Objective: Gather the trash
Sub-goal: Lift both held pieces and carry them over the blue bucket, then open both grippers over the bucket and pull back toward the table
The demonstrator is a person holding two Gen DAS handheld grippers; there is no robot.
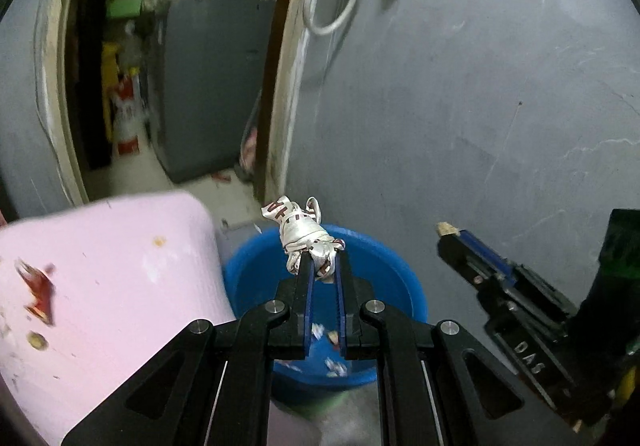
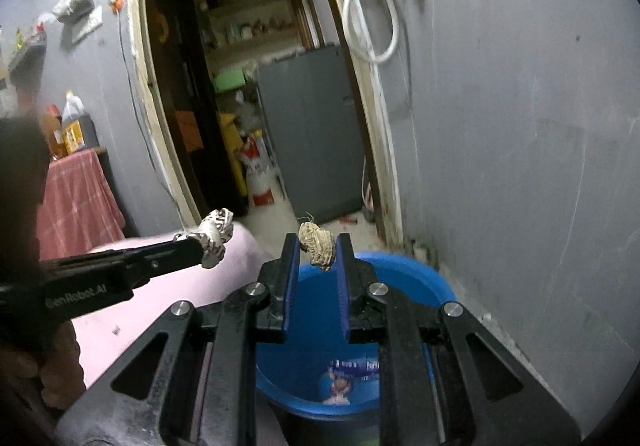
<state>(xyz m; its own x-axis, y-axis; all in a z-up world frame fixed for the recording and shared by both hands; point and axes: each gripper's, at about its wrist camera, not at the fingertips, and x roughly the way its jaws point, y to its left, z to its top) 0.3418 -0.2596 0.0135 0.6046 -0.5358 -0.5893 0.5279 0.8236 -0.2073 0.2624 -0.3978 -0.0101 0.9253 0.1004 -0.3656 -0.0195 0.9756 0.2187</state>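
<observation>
The left gripper (image 1: 323, 269) reaches forward and slightly down over a blue bucket (image 1: 412, 286), its two blue-lined fingers clamped on a crumpled white wrapper (image 1: 306, 236) with dark red print. The wrapper sticks up and out past the fingertips, above the bucket's far rim. To the right in this view the right gripper (image 1: 450, 232) comes in at a slant, its fingers seen edge-on with a small tan scrap at the tip; from here one cannot tell how tightly they close.

The right wrist view settles that: the right gripper (image 2: 318, 246) points forward over the same bucket (image 2: 436, 292), and its fingers pinch a tan, ridged, crumpled scrap (image 2: 318, 248) that spans the gap between them, hanging above the bucket's opening. The left gripper (image 2: 200, 244) enters from the left, lying almost level, with the white wrapper (image 2: 216, 236) bunched at its tip over the pink surface (image 2: 168, 286).

Down in the bucket lie bits of printed packaging (image 2: 340, 386), clearer in the right view. The left view shows crumbs and a red scrap (image 1: 38, 292) on the pink surface (image 1: 120, 266) at near left. The right view alone shows bottles (image 2: 70, 128) on a red-checked cloth (image 2: 76, 198) at far left. Both views show a grey wall (image 1: 480, 106), a doorway and a grey cabinet (image 1: 212, 86) beyond.
</observation>
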